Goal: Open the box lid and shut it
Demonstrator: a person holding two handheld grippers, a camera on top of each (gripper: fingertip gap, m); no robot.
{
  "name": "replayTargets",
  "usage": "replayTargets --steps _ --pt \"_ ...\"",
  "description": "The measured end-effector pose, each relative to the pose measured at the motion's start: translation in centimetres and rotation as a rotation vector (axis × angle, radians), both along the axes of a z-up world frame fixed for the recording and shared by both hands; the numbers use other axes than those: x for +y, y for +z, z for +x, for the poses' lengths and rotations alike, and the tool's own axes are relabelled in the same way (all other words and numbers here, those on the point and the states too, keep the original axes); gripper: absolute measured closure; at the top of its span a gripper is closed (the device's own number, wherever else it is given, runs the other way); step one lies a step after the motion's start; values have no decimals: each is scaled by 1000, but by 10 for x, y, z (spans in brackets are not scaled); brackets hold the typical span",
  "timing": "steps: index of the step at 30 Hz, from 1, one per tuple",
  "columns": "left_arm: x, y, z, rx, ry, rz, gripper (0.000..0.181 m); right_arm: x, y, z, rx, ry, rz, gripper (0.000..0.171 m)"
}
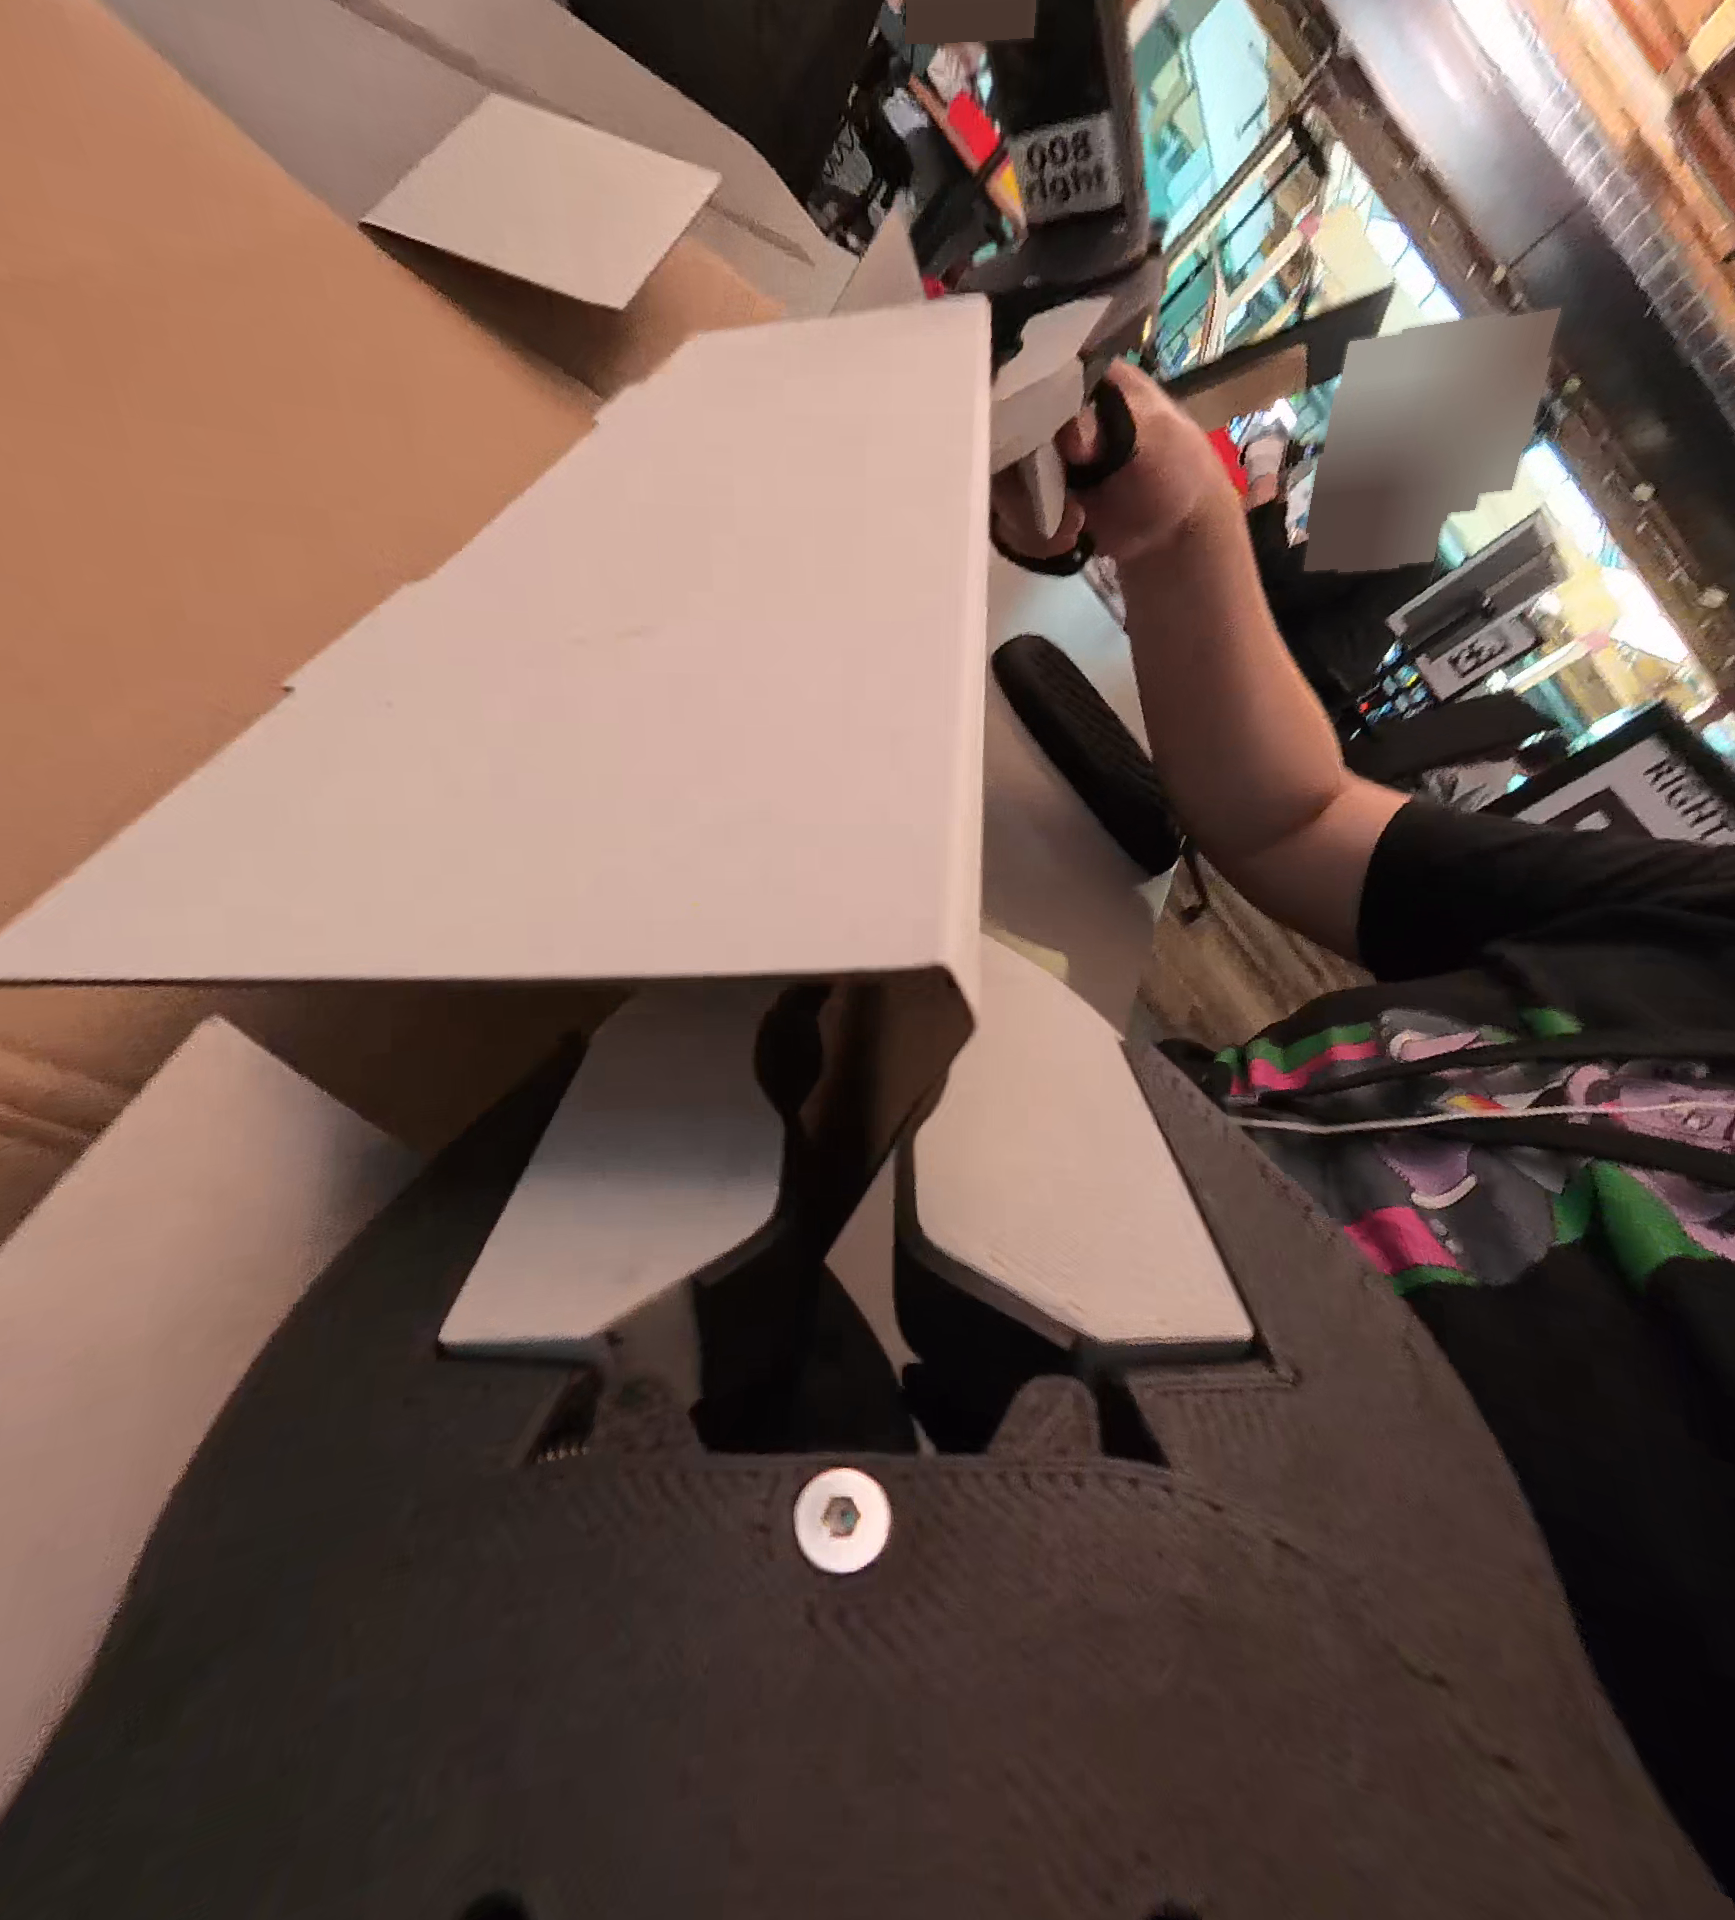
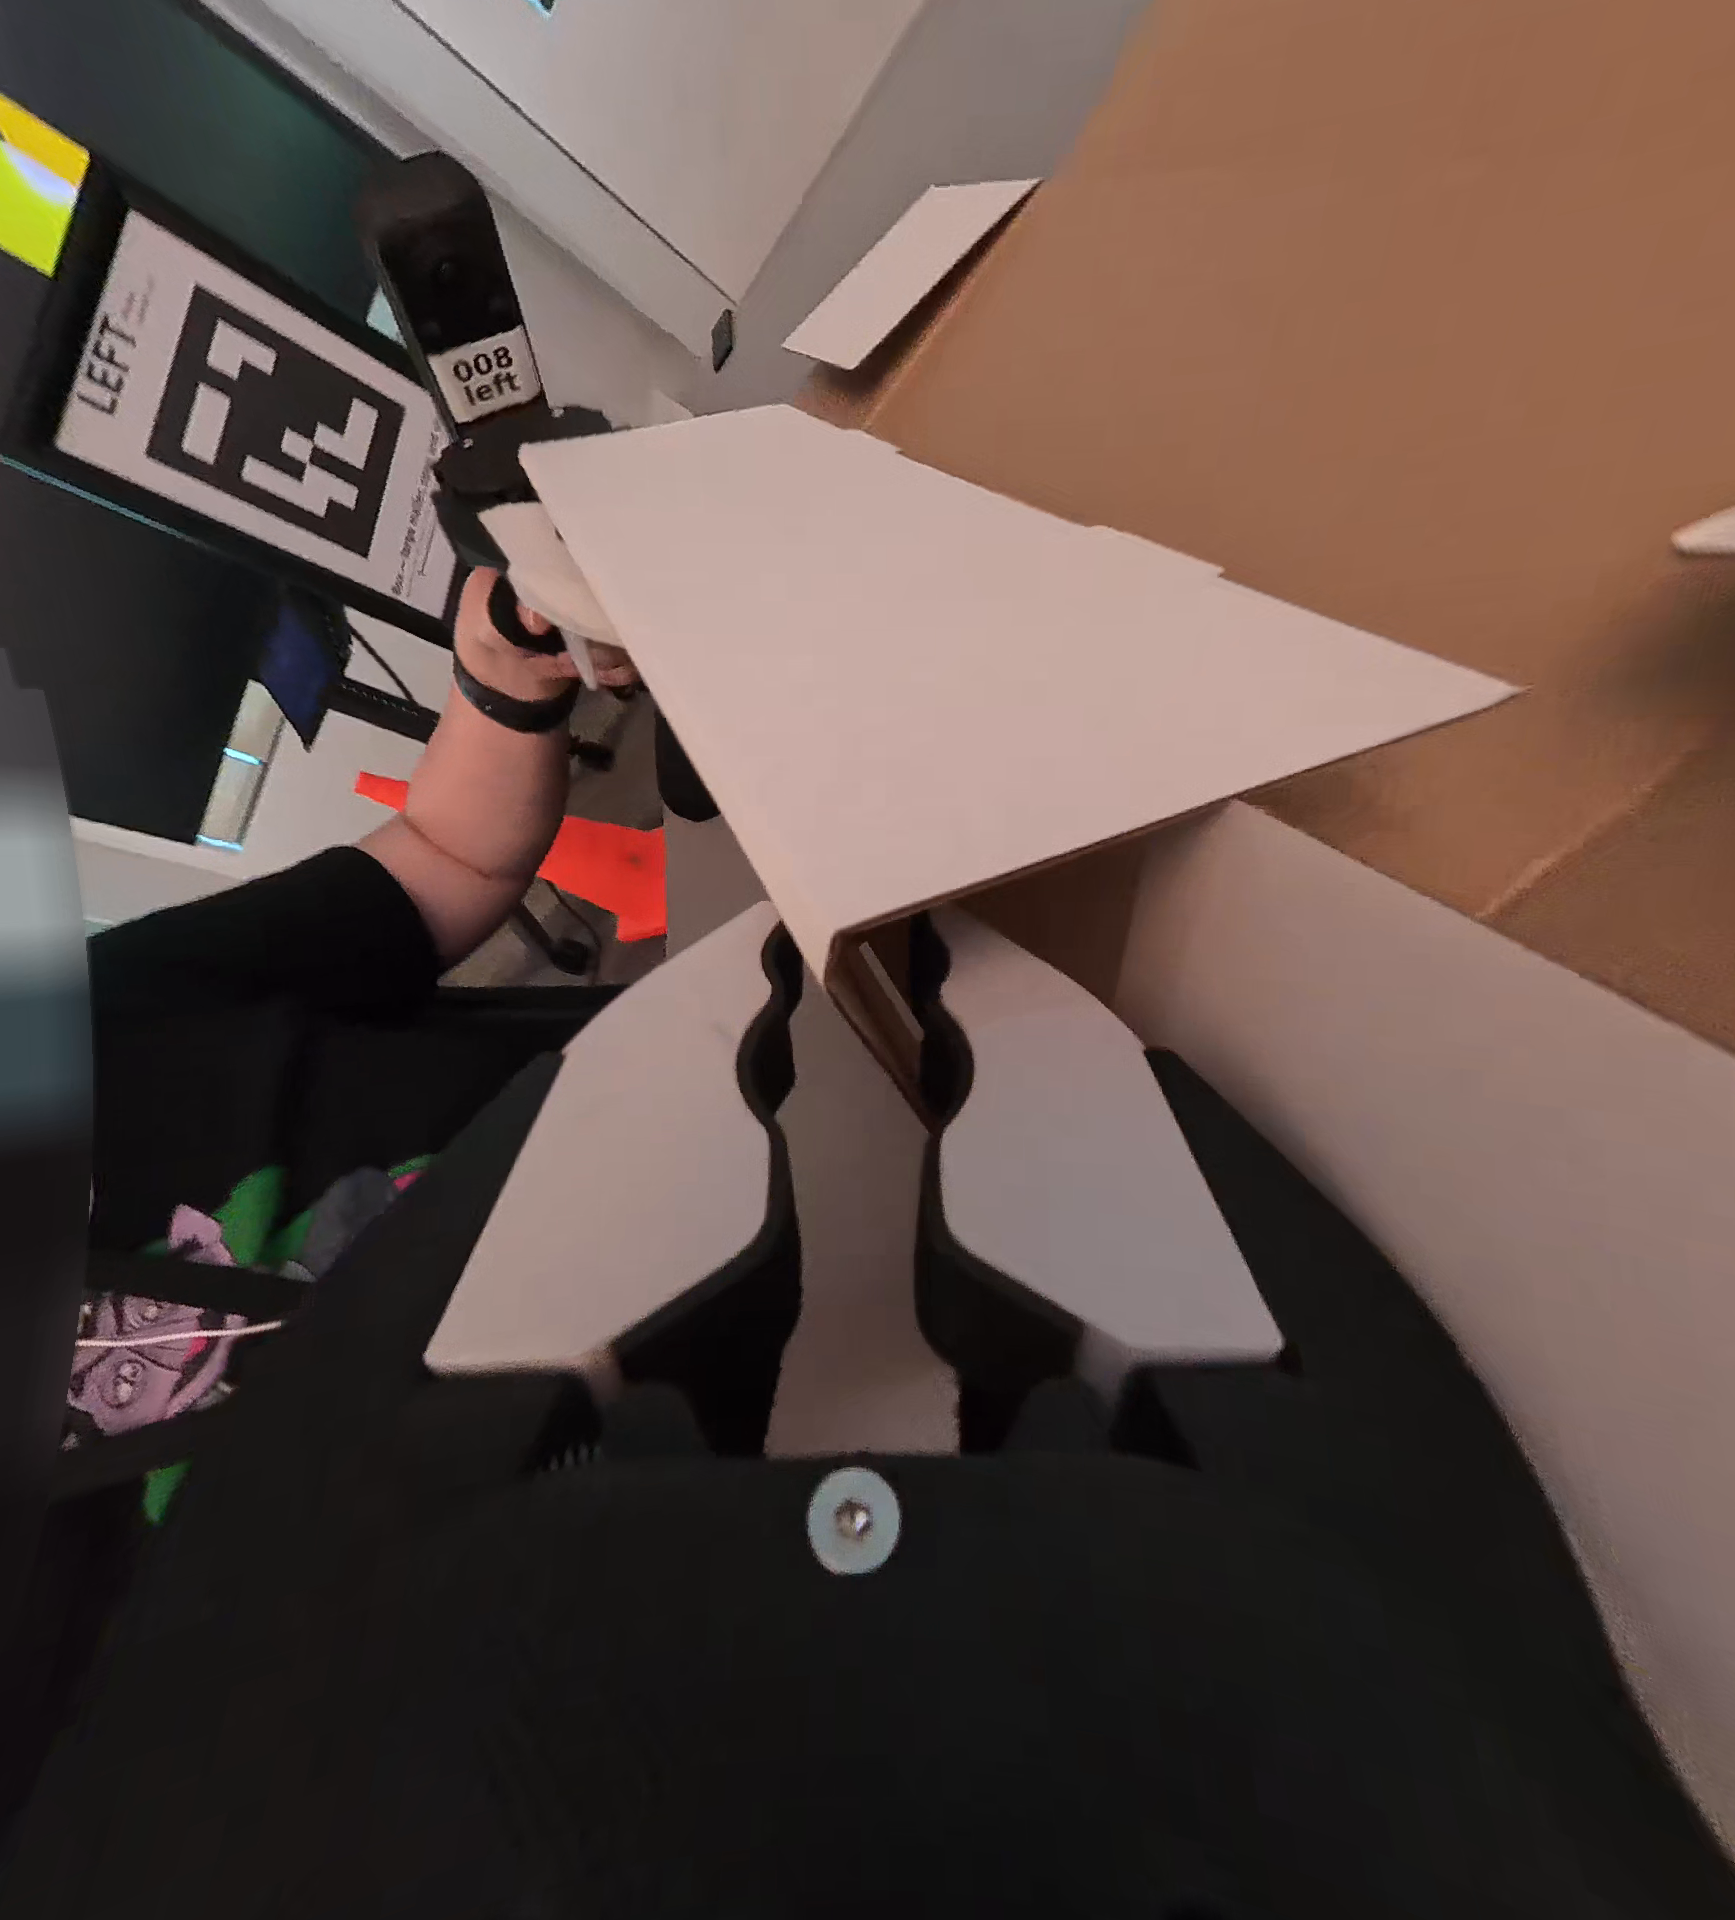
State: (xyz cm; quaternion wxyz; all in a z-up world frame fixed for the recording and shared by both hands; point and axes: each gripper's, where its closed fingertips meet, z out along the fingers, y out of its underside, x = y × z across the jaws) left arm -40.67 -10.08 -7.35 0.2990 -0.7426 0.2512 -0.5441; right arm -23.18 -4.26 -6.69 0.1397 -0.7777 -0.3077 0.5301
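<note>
The box lid (image 1: 686, 675) is a cardboard panel, white outside and brown inside, raised over the open box (image 1: 167, 520). Its folded front flap hangs down. My left gripper (image 1: 842, 1039) is shut on that flap at the lid's near corner. My right gripper (image 2: 858, 966) is shut on the same flap at the other corner of the lid (image 2: 946, 644). Each view shows the other gripper at the far end of the lid: the right one (image 1: 1050, 436) and the left one (image 2: 530, 561), each held in a hand. The box's brown inside (image 2: 1465, 416) looks empty.
White side flaps (image 1: 551, 197) (image 2: 904, 281) stand up in the box. The box's white front wall (image 2: 1465, 1143) runs beside my right gripper. A board with a black-and-white marker (image 2: 250, 436), an orange object (image 2: 603, 862) and a black ribbed object (image 1: 1091, 748) lie beyond. The person's body is close behind.
</note>
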Motion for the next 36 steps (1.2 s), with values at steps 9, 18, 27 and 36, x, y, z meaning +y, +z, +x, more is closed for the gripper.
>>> replayTargets --steps 9,18,27,36 --pt "22 25 -37 -19 304 224 163 8 -29 -3 -75 2 -78 145" --pt "22 84 -51 356 480 675 120 17 -31 -12 -77 -6 -110 145" --pt "85 42 -23 696 300 699 122 22 -34 -15 -99 7 -119 147" --pt "93 21 -26 700 59 459 124 30 -34 -16 -75 49 -96 151"
